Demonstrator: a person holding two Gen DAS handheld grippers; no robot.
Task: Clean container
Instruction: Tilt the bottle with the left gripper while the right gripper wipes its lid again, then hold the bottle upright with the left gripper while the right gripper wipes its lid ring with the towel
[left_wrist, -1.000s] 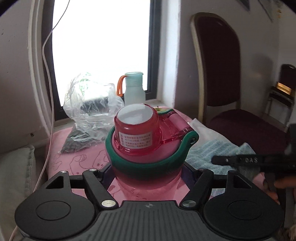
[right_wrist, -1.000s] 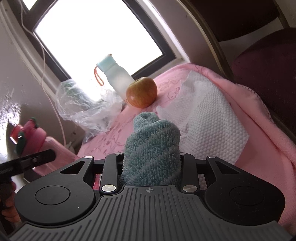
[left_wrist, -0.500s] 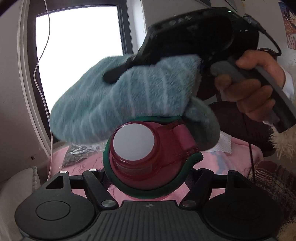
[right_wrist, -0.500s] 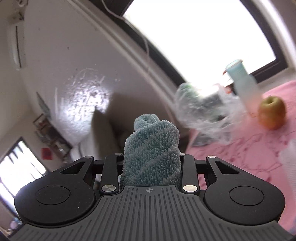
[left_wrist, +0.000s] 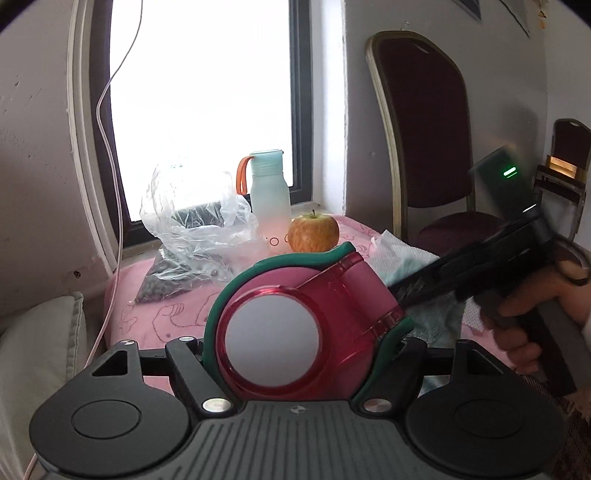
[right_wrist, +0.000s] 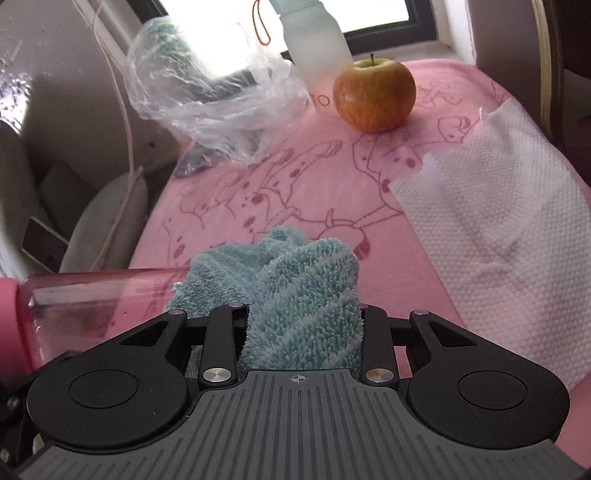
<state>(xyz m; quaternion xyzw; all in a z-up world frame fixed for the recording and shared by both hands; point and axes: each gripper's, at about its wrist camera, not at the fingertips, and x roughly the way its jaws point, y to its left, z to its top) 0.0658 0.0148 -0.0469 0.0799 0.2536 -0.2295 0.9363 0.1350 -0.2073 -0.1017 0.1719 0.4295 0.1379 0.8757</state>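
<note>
Item: pink water bottle (left_wrist: 295, 325), green-banded flip lid, held off the pink tabletop (right_wrist: 295, 192) and tipped cap-first toward the left wrist camera; its clear body (right_wrist: 103, 295) lay at 9 o'clock in the right view.

Left tongs (left_wrist: 295, 350): set wide, clamped on the bottle just below the lid.

Right tongs (right_wrist: 303, 325): partly closed, clamped on a bunched teal microfibre cloth (right_wrist: 306, 288), whose loose end touched the bottle's side.

Step judged in hand: wiping the bottle's outer wall. Best done with the left grip firm, cloth pressed flat and drawn along the body, the bottle turned between strokes.

Also present, 12 o'clock: apple (right_wrist: 375, 94), frosted bottle (left_wrist: 269, 199), plastic bag (right_wrist: 218, 99); paper towel (right_wrist: 498, 229) at 3 o'clock.
</note>
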